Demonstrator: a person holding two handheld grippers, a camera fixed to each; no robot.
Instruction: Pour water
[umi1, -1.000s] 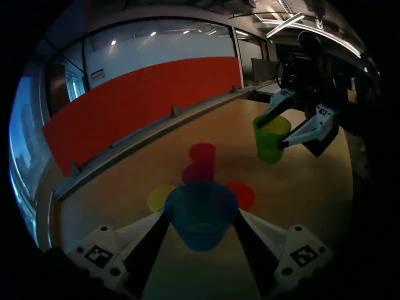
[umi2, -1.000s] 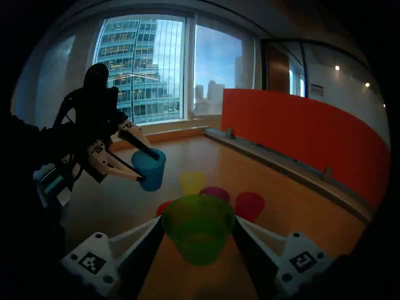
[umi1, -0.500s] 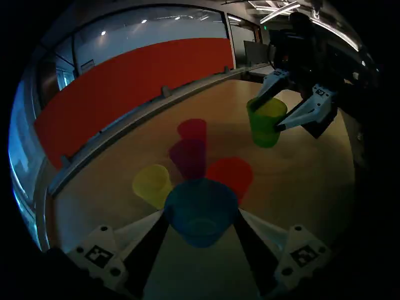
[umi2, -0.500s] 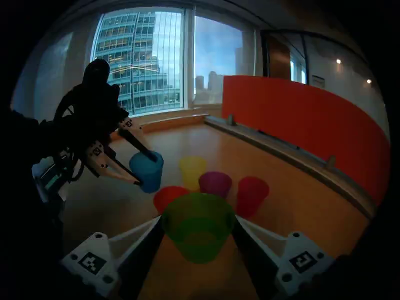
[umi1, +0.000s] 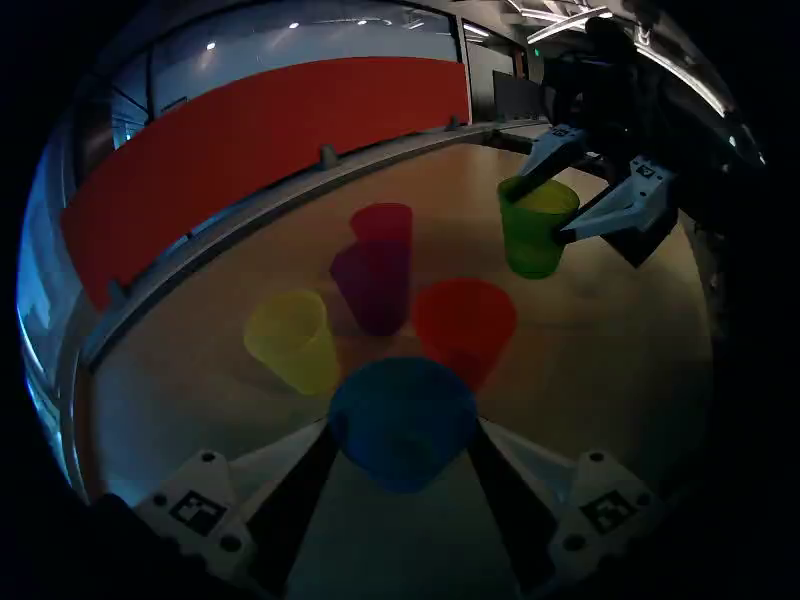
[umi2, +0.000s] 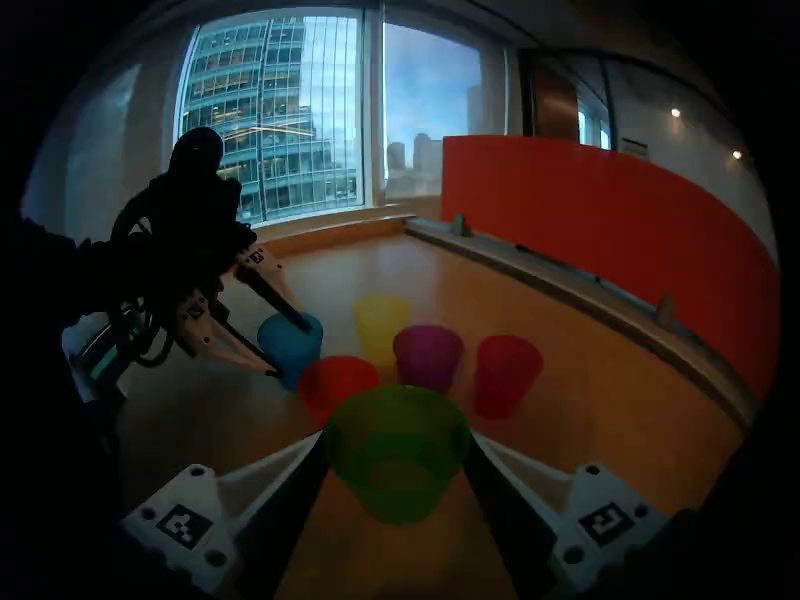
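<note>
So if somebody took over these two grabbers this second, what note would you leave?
The left gripper is shut on the blue cup, upright.
The right gripper is shut on the green cup, upright.
The yellow cup, purple cup, red cup and pink cup stand clustered on the table.
Done: both cups gripped.
Left: the pour. Neither cup is tipped, and I cannot tell which holds water.

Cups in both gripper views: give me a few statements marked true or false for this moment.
1. The left gripper holds the blue cup. True.
2. The right gripper's cup is orange. False: it holds the green cup.
3. Four cups stand on the table: yellow cup, purple cup, red cup, pink cup. True.
4. The purple cup lies on its side. False: it stands upright.
</note>
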